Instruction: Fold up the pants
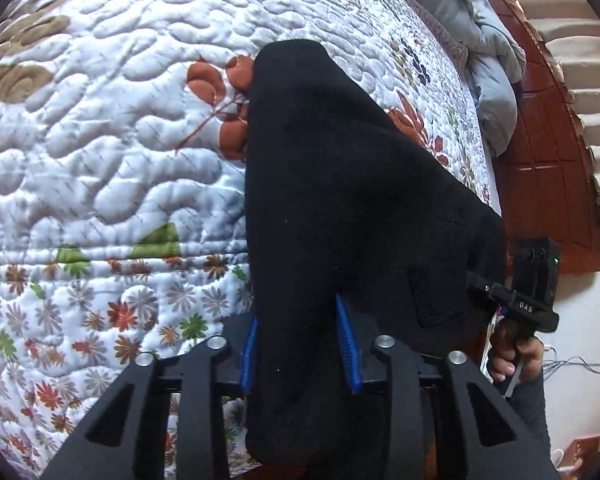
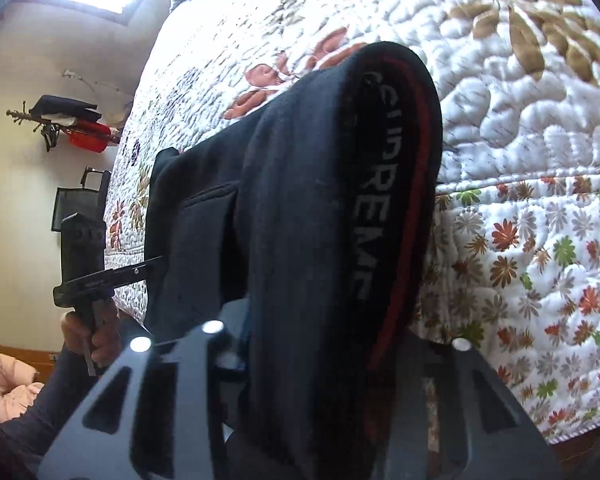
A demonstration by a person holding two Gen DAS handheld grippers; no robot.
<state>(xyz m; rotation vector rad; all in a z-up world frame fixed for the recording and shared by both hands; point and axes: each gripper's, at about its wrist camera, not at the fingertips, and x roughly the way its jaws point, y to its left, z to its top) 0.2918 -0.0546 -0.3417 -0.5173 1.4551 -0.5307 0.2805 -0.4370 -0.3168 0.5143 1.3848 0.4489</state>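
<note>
A bed (image 1: 100,140) covered by a white quilt (image 2: 520,140) with a flower print fills most of both views. At its far end lies a grey blanket (image 1: 488,64) against a dark red wooden headboard (image 1: 548,168). The black pants (image 1: 340,184) hang bunched above the quilt, held up between the two tools. Their waistband (image 2: 384,184), with white letters and a red stripe, runs along the fold in the right wrist view. The left gripper (image 1: 300,344) has its jaws closed on the pants, blue pads (image 1: 348,344) pressing the cloth. The right gripper (image 2: 312,360) likewise has its jaws clamped on the pants near the waistband.
</note>
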